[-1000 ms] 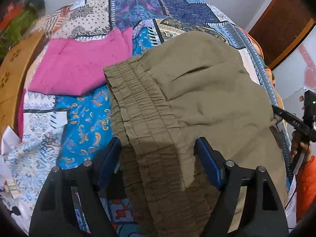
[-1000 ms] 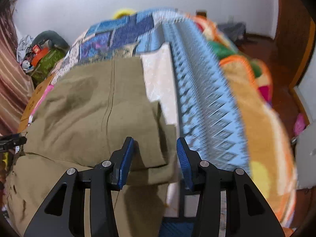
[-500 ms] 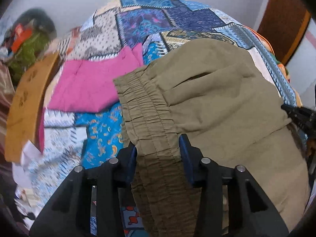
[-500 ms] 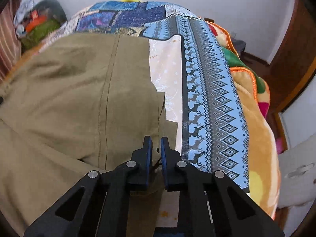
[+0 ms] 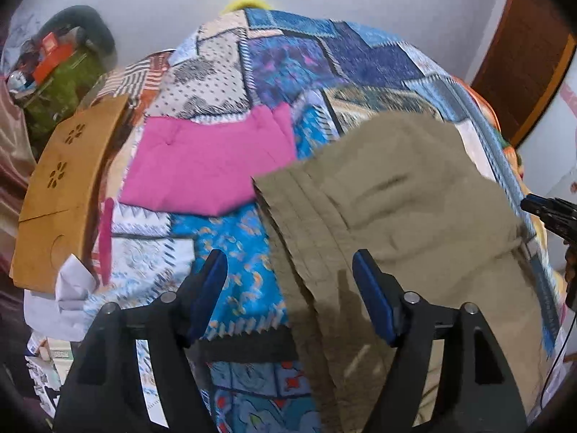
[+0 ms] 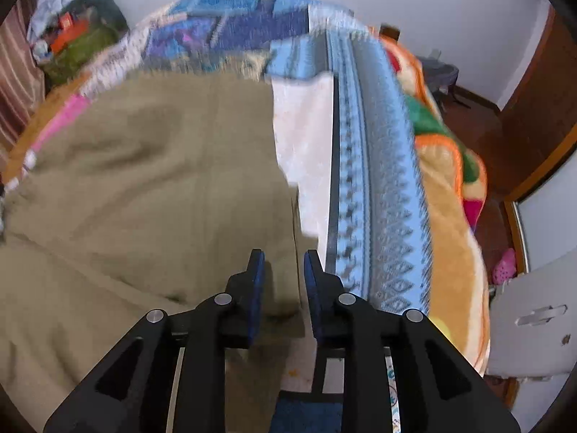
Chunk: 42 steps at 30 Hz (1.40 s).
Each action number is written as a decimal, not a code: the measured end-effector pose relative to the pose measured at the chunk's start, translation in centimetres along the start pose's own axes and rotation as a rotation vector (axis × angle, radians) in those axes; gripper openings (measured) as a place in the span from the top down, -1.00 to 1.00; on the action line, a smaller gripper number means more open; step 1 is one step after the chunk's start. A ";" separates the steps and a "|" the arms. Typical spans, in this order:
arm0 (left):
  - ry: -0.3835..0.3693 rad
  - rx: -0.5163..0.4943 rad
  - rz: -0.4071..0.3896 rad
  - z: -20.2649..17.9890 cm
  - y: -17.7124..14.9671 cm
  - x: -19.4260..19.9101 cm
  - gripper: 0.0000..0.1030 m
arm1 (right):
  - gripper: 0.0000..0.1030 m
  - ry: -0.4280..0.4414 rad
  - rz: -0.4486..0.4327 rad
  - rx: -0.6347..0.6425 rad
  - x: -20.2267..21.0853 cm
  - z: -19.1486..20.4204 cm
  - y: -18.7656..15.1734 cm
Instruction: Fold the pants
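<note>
Olive-khaki pants (image 5: 396, 209) lie folded on a patchwork bedspread (image 5: 295, 57), the elastic waistband toward my left gripper. My left gripper (image 5: 290, 270) is open, its blue pads astride the waistband edge without pinching it. In the right wrist view the pants (image 6: 151, 187) fill the left half. My right gripper (image 6: 283, 265) is partly open, with the pants' right corner fold between its pads and a visible gap on each side. The right gripper's tip also shows in the left wrist view (image 5: 548, 213).
A folded pink garment (image 5: 209, 166) lies on the bed beyond the waistband. A wooden board (image 5: 61, 195) and clutter stand at the left. A blue patterned strip (image 6: 375, 166) and an orange blanket (image 6: 454, 238) run along the bed's right edge, with floor beyond.
Both grippers were closed on the pants half a second ago. Now the left has opened wide and the right has opened partly, letting the fabric go, and both have pulled back slightly.
</note>
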<state>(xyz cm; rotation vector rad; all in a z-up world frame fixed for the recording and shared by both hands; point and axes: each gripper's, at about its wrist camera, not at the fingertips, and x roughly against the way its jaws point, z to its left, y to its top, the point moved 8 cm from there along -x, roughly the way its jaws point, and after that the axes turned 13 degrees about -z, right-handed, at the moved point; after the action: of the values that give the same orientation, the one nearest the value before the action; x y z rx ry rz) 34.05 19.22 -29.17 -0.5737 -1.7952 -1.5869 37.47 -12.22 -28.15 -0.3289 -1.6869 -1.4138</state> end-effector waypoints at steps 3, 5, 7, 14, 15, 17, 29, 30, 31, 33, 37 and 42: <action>0.015 0.023 -0.011 1.1 1.5 -0.5 -0.41 | 0.07 0.028 -0.102 -0.035 1.2 0.5 2.8; 0.013 0.043 -0.014 1.6 2.4 -1.2 -0.51 | 0.06 0.038 -0.147 -0.037 1.3 0.9 4.3; 0.003 0.066 -0.011 1.9 3.1 -2.3 -0.56 | 0.05 0.051 -0.162 -0.044 0.7 1.4 6.0; -0.015 0.112 0.047 2.4 3.5 -6.9 -0.57 | 0.05 0.044 -0.137 -0.036 -4.6 1.7 9.1; -0.028 0.125 0.056 2.4 3.5 -7.4 -0.57 | 0.05 0.037 -0.130 -0.029 -5.7 1.7 9.3; -0.046 0.144 0.066 2.4 3.4 -8.4 -0.57 | 0.05 0.026 -0.116 -0.028 -7.5 1.4 9.7; -0.112 0.140 0.120 1.7 1.9 -12.5 -0.57 | 0.06 0.086 -0.073 -0.059 -14.0 3.2 11.2; -0.118 0.143 0.124 1.6 1.7 -12.7 -0.57 | 0.06 0.081 -0.056 -0.055 -14.4 3.3 11.0; -0.124 0.151 0.122 1.6 1.6 -12.9 -0.57 | 0.06 0.075 -0.051 -0.057 -14.6 3.3 10.8; -0.134 0.171 0.120 1.7 1.7 -13.1 -0.57 | 0.28 0.077 -0.047 -0.087 -14.5 3.3 10.7; -0.173 0.243 0.120 1.9 1.8 -13.5 -0.30 | 0.72 0.033 -0.056 -0.068 -14.5 2.7 10.7; -0.123 0.211 0.081 1.2 2.0 -13.2 -0.04 | 0.90 -0.021 -0.095 -0.054 -13.8 2.2 10.9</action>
<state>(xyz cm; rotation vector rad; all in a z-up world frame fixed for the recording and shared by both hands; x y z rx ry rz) 44.22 22.12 -37.37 -0.6466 -1.9743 -1.3133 51.87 -2.40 -31.33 -0.2975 -1.7035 -1.5325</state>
